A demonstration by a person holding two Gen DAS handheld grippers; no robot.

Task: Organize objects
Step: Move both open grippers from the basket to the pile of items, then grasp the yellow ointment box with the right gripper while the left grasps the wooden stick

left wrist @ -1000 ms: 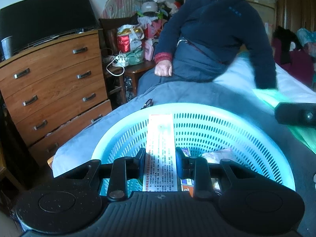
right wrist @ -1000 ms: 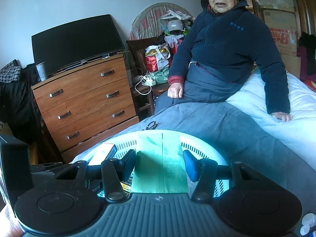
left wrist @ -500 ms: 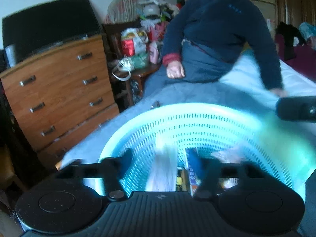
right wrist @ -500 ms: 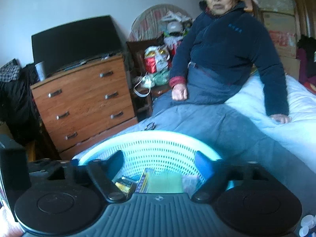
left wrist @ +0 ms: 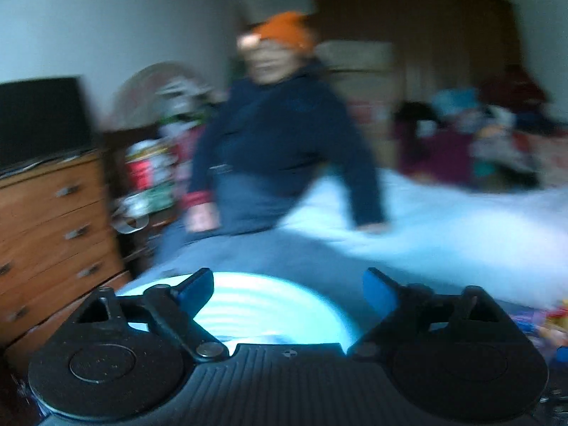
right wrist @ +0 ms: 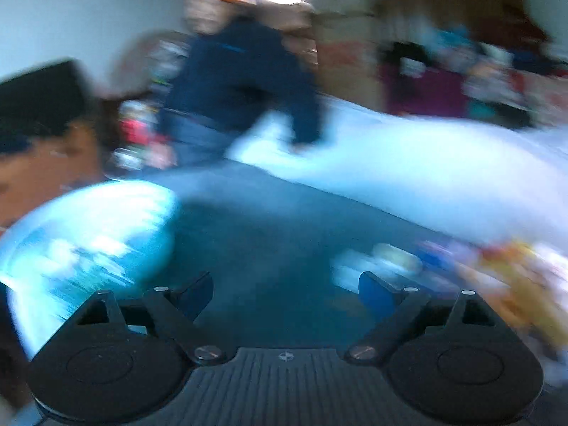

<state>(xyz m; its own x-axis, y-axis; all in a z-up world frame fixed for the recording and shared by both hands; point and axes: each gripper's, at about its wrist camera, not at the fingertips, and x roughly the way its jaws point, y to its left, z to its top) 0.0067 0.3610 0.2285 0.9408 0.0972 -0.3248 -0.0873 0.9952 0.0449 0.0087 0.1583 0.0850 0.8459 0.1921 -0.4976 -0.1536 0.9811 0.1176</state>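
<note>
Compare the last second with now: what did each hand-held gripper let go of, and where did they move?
Both let go. The left hand-held gripper dropped its white printed box and the right hand-held gripper its green packet into the basket; both now stand open and empty. The right one swung rightward toward the blurred items on the bed. The basket stays on the grey blanket.

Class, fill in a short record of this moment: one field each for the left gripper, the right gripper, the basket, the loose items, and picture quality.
left gripper: open, nothing between its fingers
right gripper: open, empty
basket: light blue, on the grey blanket, to the left in the right wrist view
loose items: small things on the blanket at the right, too blurred to name
picture quality: both views motion-blurred
</note>
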